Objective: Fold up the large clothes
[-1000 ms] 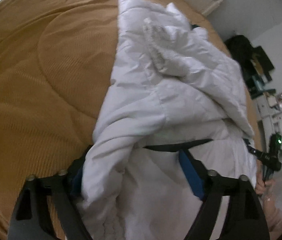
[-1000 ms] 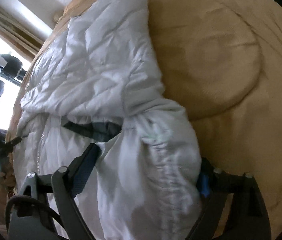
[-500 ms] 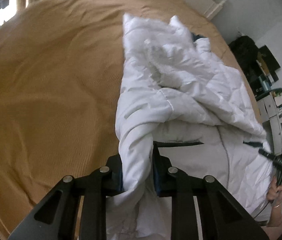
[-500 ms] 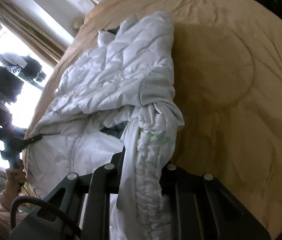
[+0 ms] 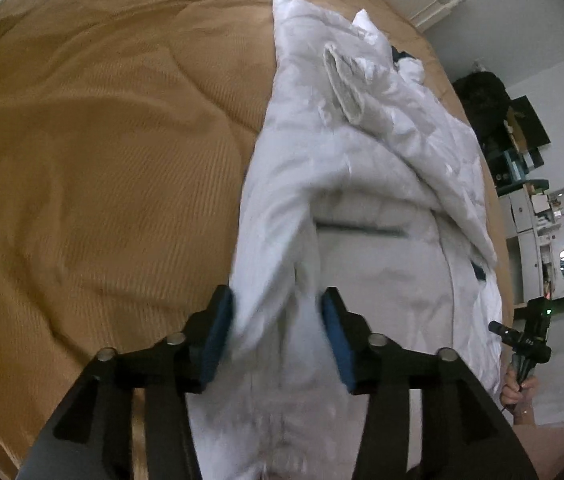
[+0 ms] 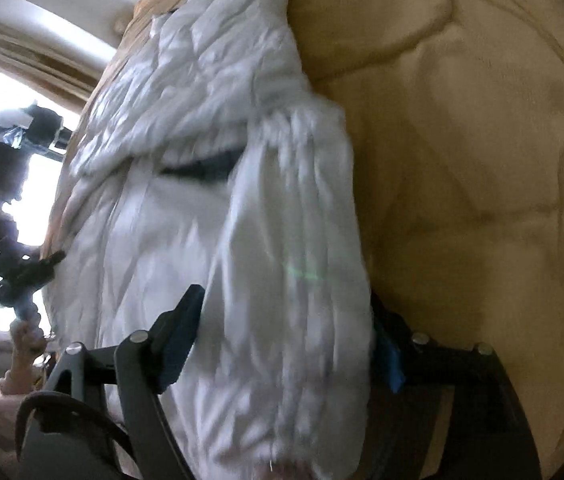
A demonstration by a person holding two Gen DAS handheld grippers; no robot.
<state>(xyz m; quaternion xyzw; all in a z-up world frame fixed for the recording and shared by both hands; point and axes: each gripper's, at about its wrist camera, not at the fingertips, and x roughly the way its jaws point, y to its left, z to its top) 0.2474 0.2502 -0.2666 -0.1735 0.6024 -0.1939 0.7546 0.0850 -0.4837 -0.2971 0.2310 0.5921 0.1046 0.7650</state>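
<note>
White quilted fabric fills the middle of both views: a large padded jacket [image 5: 362, 168] lies spread along a tan ribbed bedspread [image 5: 102, 152], its far end reaching toward the far edge of the bed and its near end bunched up close to the cameras. In the left wrist view the left gripper [image 5: 276, 340] stands with its blue pads [image 5: 216, 336] apart — released, with a loose fold of the jacket hanging between them and brushing the left pad, while a clear gap shows beside the right one. A dark strip runs across the jacket just beyond that fold. At the right of this view the person's other hand [image 5: 520, 386] holds a black handle near the jacket's right edge, and shelves and dark objects stand against the pale wall beyond. In the right wrist view the right gripper [image 6: 286, 344] is spread wide too, a thick gathered roll of the jacket [image 6: 202, 120] lying between its fingers; the right-hand pad is mostly hidden behind the cloth. The bedspread [image 6: 462, 160] lies to the right, a bright window to the far left.
</note>
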